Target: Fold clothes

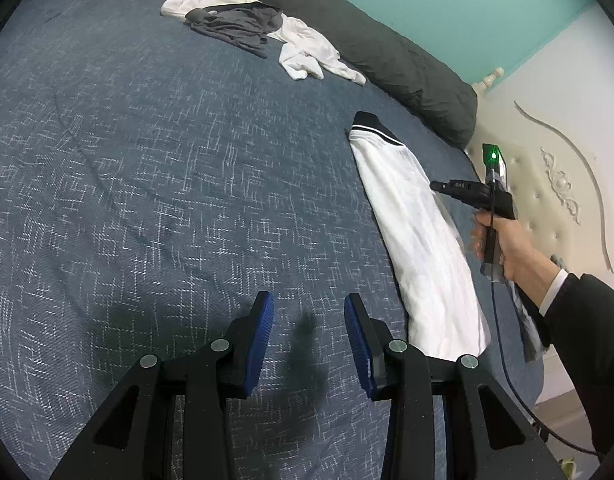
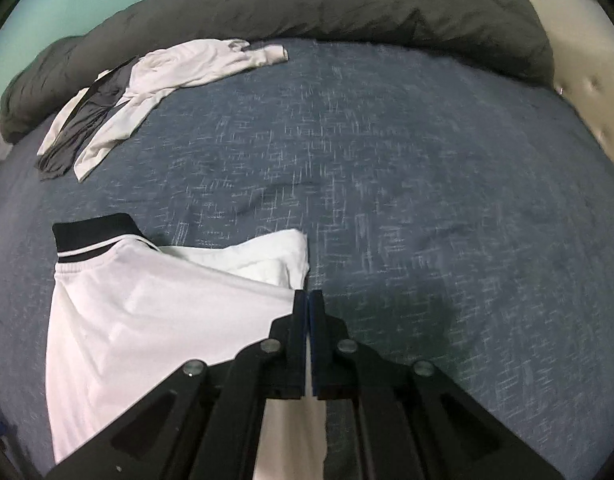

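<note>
My left gripper (image 1: 309,312) is spread wide over bare blue bedspread (image 1: 147,184), nothing in it. The right gripper (image 2: 309,300) is pinched tight on the white shirt (image 2: 155,320), which trails off to its left, black collar (image 2: 95,236) farthest out. Messy clothes pile (image 2: 119,92) sits way ahead-left.
</note>
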Demonstrator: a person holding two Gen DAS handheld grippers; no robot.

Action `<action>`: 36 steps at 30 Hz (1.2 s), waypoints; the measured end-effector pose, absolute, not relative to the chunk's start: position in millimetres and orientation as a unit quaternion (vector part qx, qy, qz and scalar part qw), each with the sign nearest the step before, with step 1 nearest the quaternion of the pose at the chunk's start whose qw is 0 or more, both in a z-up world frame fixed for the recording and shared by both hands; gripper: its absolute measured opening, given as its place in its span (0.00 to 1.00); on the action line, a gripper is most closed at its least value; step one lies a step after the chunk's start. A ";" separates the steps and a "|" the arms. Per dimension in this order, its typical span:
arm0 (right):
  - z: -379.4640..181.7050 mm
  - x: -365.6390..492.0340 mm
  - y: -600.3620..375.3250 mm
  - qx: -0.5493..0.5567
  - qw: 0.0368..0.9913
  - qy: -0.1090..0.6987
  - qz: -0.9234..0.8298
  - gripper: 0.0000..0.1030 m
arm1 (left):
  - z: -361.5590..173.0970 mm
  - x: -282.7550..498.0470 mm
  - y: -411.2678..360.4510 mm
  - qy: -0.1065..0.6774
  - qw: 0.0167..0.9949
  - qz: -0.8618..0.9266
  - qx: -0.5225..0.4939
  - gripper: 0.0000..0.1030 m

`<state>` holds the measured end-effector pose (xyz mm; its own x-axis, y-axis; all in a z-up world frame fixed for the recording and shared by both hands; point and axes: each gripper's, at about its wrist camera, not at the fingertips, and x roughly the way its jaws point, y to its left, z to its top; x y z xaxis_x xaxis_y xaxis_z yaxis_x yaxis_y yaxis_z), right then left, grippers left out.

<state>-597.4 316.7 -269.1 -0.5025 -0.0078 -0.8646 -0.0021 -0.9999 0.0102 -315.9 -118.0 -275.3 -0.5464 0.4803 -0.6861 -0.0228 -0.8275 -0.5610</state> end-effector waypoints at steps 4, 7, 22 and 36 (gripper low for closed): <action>-279.2 -601.6 318.1 0.517 0.008 -0.014 -0.856 0.01 | -276.4 -316.4 -115.5 -0.251 0.149 0.842 -0.454 0.39; -270.8 -596.2 332.9 0.500 0.023 -0.061 -0.864 0.01 | -275.0 -314.8 -114.5 -0.251 0.149 0.842 -0.454 0.39; -275.4 -525.3 365.6 0.494 0.102 -0.182 -0.844 0.20 | -260.0 -302.0 -98.6 -0.244 0.155 0.843 -0.454 0.39; -281.0 -520.9 385.5 0.482 0.080 -0.199 -0.850 0.03 | -269.7 -304.1 -54.8 -0.247 0.169 0.827 -0.476 0.39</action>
